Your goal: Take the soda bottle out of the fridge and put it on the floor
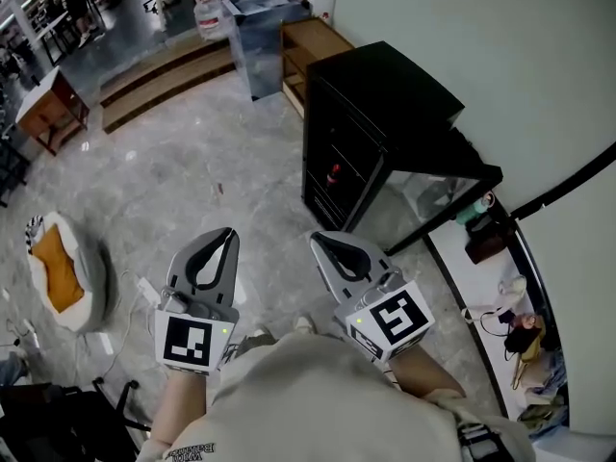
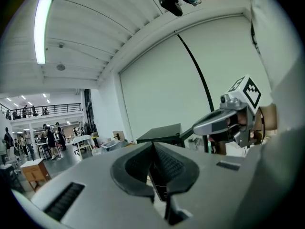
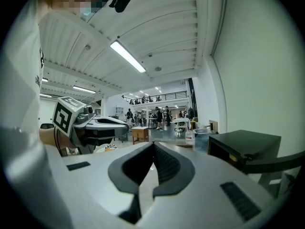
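Observation:
A small black fridge (image 1: 385, 104) stands against the white wall, and its glass door (image 1: 438, 186) is swung open to the right. Inside, on a shelf, I see a dark soda bottle (image 1: 333, 175) with a red label. Both grippers are held level near my chest, well short of the fridge. My left gripper (image 1: 229, 231) is shut and holds nothing. My right gripper (image 1: 318, 239) is also shut and empty. In the left gripper view the shut left gripper (image 2: 153, 144) points at the fridge (image 2: 159, 133). In the right gripper view the fridge (image 3: 245, 149) sits right of the right gripper (image 3: 153, 144).
A white and orange cushion (image 1: 60, 268) lies on the grey floor at the left. Behind the fridge stand a wooden cabinet (image 1: 308, 46), a clear bin (image 1: 260, 41) and a water jug (image 1: 208, 15). A white ledge (image 1: 491, 287) with small items runs along the right wall.

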`<state>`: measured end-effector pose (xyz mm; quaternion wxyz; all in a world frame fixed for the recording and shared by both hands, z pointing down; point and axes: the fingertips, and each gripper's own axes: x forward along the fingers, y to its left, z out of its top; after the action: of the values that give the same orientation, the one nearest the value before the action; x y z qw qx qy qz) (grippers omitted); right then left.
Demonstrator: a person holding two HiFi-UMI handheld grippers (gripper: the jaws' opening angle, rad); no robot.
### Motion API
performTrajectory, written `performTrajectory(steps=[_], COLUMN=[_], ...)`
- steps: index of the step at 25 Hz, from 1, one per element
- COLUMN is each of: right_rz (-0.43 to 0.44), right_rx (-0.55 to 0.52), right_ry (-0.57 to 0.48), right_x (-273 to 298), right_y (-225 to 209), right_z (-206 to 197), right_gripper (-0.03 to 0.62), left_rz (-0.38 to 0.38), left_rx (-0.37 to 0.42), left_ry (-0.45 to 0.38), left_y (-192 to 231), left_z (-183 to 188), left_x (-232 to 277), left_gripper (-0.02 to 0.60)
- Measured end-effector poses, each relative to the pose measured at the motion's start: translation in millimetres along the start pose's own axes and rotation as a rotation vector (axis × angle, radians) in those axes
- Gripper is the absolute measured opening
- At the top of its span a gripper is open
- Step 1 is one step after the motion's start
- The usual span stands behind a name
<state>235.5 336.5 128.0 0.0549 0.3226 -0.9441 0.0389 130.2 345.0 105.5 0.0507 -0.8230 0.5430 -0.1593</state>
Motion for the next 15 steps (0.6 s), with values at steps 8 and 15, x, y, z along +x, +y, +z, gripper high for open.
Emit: performTrajectory(steps=[8,15], right_rz=[0.029,0.037], right_rx=[0.011,0.028], right_ry=[0.021,0.011], right_x=[1.0,16.7], right_y=[-6.3,-15.9], right_z=[-10.6,-3.1], right_gripper=[-0.005,-0.005], left_rz=[0.015,-0.005], left_rx=[-0.010,-0.008], left_ry=[0.015,0.003], left_y=[-8.5,2.5], left_z=[-5.7,-6.3], left_x=[8.1,23.0], left_gripper=[0.012,0.009])
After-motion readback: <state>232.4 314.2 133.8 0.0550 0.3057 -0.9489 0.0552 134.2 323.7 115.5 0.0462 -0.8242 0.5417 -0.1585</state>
